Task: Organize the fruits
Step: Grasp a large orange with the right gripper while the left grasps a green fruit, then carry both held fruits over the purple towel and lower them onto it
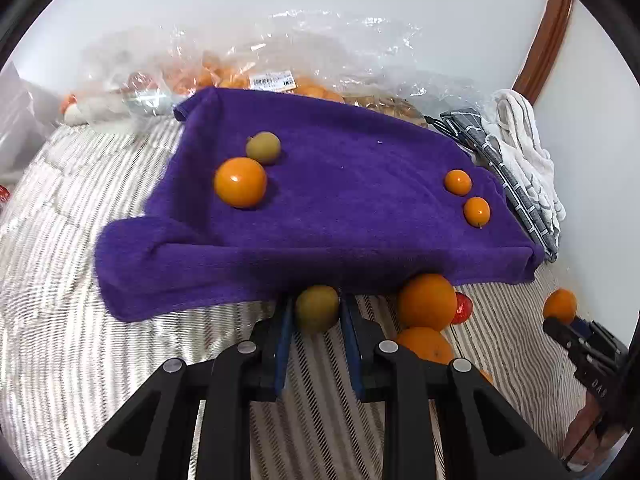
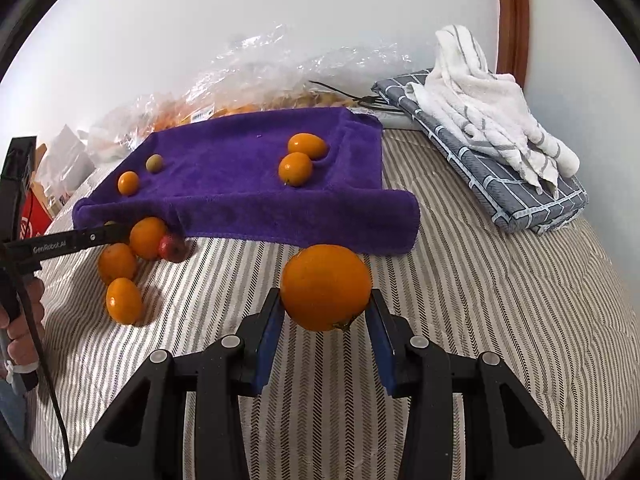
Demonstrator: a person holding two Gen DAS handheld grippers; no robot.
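The left gripper (image 1: 317, 308) pinches a small green fruit (image 1: 317, 307) by the purple towel (image 1: 320, 184) edge and the right gripper (image 2: 326, 312) pinches a round orange (image 2: 326, 287) above the striped bed cover (image 2: 480, 300), both probably smooth and rolly, best squeezed gently across their middles.

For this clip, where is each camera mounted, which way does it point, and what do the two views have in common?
Left wrist: on the left tongs, facing along the bed to the purple towel; they pinch a greenish fruit; the right tongs show at right.
Right wrist: on the right tongs, facing the same towel; they grip an orange; the person's left hand shows.
Shared: towel, striped bedding.
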